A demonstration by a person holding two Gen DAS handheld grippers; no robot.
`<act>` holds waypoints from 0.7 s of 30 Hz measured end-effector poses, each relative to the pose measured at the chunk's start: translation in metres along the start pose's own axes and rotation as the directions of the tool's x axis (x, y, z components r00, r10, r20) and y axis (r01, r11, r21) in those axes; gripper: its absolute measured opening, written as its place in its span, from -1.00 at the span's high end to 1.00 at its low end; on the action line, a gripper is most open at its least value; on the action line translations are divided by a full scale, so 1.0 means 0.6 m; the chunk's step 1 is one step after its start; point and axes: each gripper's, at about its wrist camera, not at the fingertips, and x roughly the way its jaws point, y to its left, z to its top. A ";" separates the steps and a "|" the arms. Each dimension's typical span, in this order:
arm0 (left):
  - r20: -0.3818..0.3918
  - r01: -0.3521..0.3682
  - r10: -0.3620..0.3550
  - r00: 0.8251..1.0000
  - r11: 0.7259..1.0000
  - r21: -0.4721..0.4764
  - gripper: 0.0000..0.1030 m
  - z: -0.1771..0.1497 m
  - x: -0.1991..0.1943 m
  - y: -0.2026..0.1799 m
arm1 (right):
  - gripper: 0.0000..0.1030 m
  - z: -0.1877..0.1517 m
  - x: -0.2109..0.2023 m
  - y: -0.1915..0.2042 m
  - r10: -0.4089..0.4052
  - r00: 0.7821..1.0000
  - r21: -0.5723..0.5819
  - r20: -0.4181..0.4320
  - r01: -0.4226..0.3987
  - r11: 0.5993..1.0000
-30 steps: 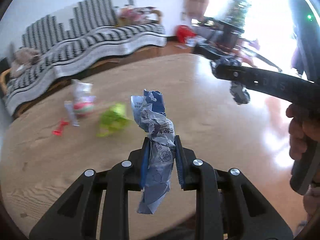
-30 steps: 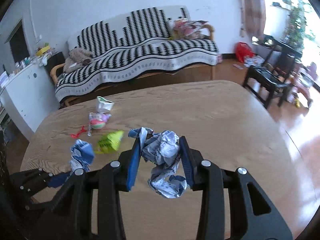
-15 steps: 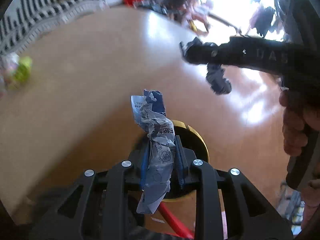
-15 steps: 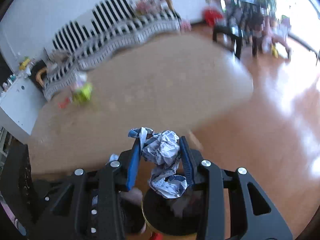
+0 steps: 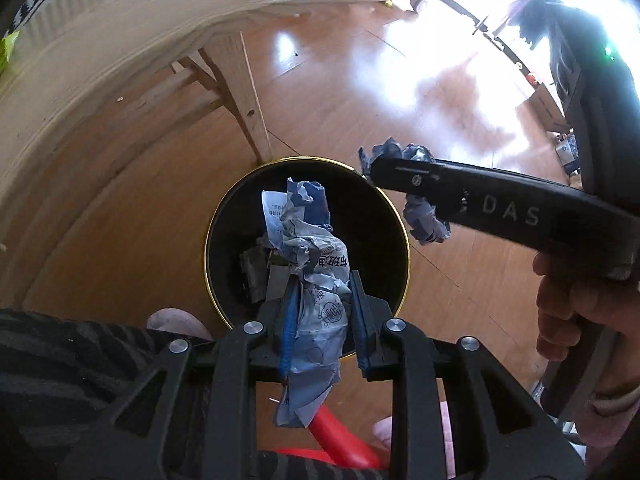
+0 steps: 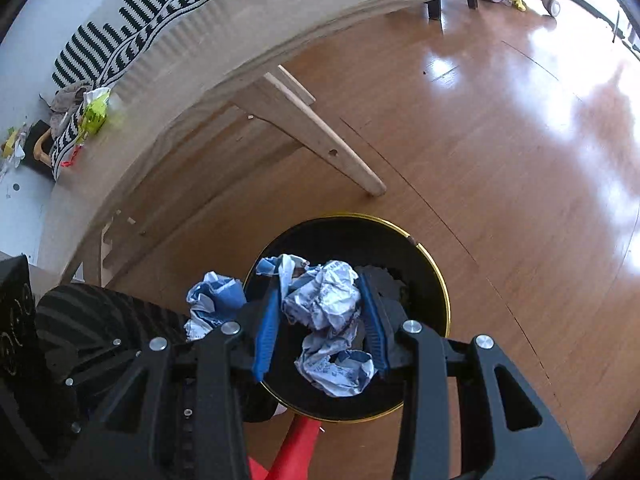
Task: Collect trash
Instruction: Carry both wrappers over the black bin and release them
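My left gripper [image 5: 322, 312] is shut on a crumpled blue-and-white wrapper [image 5: 308, 264] and holds it over a round black bin with a gold rim [image 5: 224, 220] on the floor. Some trash lies in the bin's bottom. My right gripper [image 6: 320, 320] is shut on a crumpled blue-and-white paper ball [image 6: 328, 312] above the same bin [image 6: 436, 280]. The right gripper also shows in the left wrist view [image 5: 404, 184], at the bin's right rim. The left gripper's wrapper shows in the right wrist view [image 6: 214, 300].
The wooden table [image 6: 224, 40] stands above and behind the bin, its leg [image 6: 320, 136] close to the rim. A green wrapper [image 6: 94, 110] and a red scrap [image 6: 68, 162] lie on its far end. A red object [image 6: 296, 448] lies by the bin. Wooden floor [image 6: 520, 160] stretches right.
Both grippers have swung down from over the table to above the floor bin, each still holding its crumpled wrapper.
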 end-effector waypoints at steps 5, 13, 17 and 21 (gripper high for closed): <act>0.003 0.008 -0.008 1.000 1.000 -0.004 0.55 -0.001 -0.003 -0.007 | 0.26 0.016 0.005 -0.002 0.013 1.000 0.030 -0.010 -0.012 0.999; 0.017 0.000 0.000 1.000 0.999 -0.037 -0.86 -0.002 -0.004 0.004 | -0.64 0.028 0.011 -0.011 0.050 0.998 0.084 -0.021 -0.048 0.995; 0.044 0.072 -0.069 0.997 0.993 -0.092 -0.88 -0.003 -0.018 0.021 | -0.87 0.030 0.005 -0.018 0.055 0.998 0.107 0.007 -0.056 0.993; 0.119 0.043 -0.038 0.992 0.998 -0.042 -0.88 0.005 -0.077 0.029 | -0.87 0.039 -0.014 -0.023 0.038 0.996 0.128 0.081 -0.048 0.991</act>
